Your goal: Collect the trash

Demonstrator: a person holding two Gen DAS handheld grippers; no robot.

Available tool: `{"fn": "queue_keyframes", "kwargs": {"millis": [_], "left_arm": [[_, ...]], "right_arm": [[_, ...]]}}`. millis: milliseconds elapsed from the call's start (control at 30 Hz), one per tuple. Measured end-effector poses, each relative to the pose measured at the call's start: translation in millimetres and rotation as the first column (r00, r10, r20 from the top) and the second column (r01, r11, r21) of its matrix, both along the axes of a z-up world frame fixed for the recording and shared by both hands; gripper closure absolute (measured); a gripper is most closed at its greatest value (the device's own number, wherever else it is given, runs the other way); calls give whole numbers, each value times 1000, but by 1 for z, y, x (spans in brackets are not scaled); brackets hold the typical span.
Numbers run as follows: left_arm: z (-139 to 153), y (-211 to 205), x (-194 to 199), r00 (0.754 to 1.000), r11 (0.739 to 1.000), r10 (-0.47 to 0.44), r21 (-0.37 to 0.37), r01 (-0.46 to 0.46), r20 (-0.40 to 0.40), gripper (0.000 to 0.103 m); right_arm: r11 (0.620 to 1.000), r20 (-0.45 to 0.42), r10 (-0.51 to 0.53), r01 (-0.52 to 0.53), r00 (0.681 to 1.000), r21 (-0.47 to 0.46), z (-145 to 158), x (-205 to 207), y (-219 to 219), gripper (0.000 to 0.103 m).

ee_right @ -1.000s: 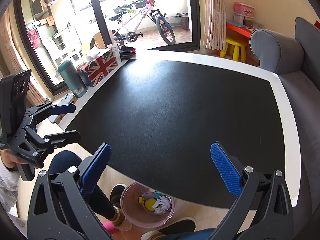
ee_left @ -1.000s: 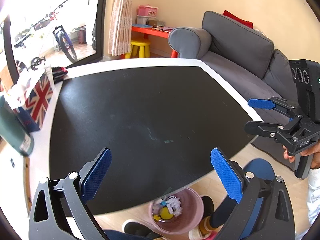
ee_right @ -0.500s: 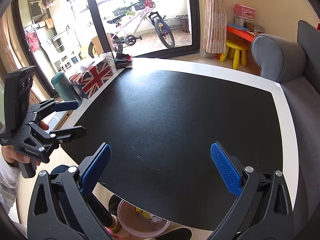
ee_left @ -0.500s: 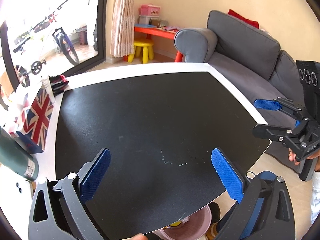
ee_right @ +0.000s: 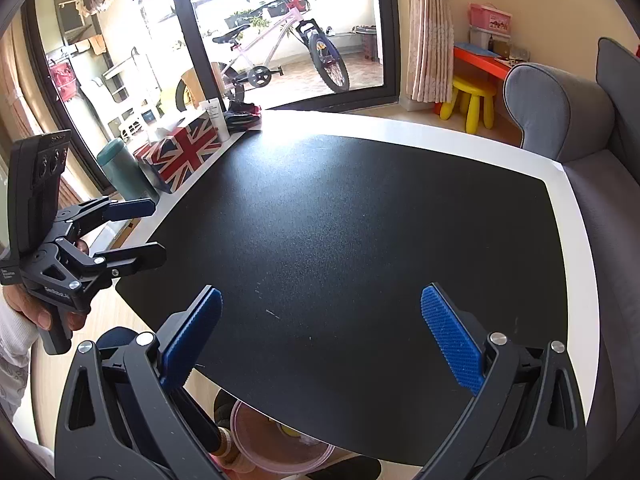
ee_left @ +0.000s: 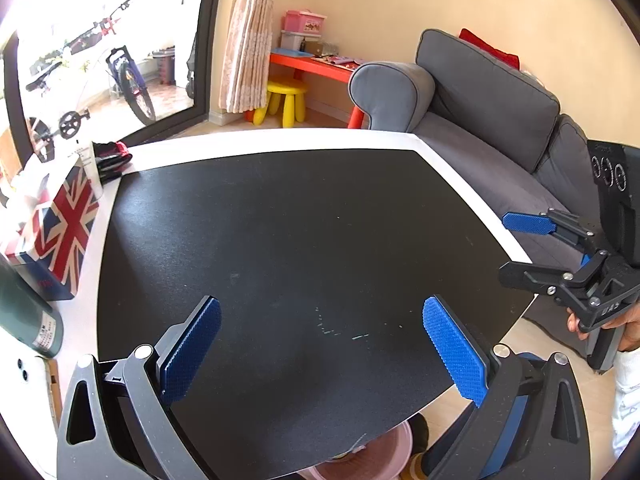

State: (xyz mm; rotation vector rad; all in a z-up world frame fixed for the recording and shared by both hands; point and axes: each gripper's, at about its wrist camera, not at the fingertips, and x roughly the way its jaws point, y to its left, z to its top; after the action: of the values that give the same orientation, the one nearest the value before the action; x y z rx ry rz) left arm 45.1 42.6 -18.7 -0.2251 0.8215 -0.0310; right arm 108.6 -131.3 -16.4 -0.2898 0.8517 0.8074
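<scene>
My left gripper [ee_left: 322, 346] hangs open over the near part of the black table top [ee_left: 280, 240], with nothing between its blue pads. My right gripper [ee_right: 322, 342] is open too, above the same table top [ee_right: 360, 220]. Each gripper shows in the other's view: the right one [ee_left: 516, 252] off the table's right corner, the left one [ee_right: 154, 230] off its left edge. A pink trash bin [ee_right: 276, 454] stands on the floor under the near table edge, mostly hidden; only its rim [ee_left: 384, 452] peeks out in the left wrist view. No loose trash shows on the table.
A Union Jack tissue box [ee_right: 180, 152], a dark green bottle [ee_right: 120, 172], a white tube [ee_right: 216, 118] and a dark bundle [ee_right: 242, 114] line the table's left side. A grey sofa [ee_left: 480, 112] runs along the right. Behind stand a yellow stool [ee_left: 286, 100] and a bicycle [ee_right: 280, 52].
Both grippers have risen and tilted up toward the room. The pink bin, in full view with trash inside a second ago, has slid under the table edge. Both grippers stayed open.
</scene>
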Motion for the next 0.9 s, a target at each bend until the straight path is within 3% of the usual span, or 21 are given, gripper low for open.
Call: {"fn": "queue_keyframes", "kwargs": {"millis": [900], "left_arm": [[-5,-1,3,1000,1000,8,4,-8,-18,6]], "right_arm": [[1000,-3,-1,1,1000,-8,-6,1,4,5]]}}
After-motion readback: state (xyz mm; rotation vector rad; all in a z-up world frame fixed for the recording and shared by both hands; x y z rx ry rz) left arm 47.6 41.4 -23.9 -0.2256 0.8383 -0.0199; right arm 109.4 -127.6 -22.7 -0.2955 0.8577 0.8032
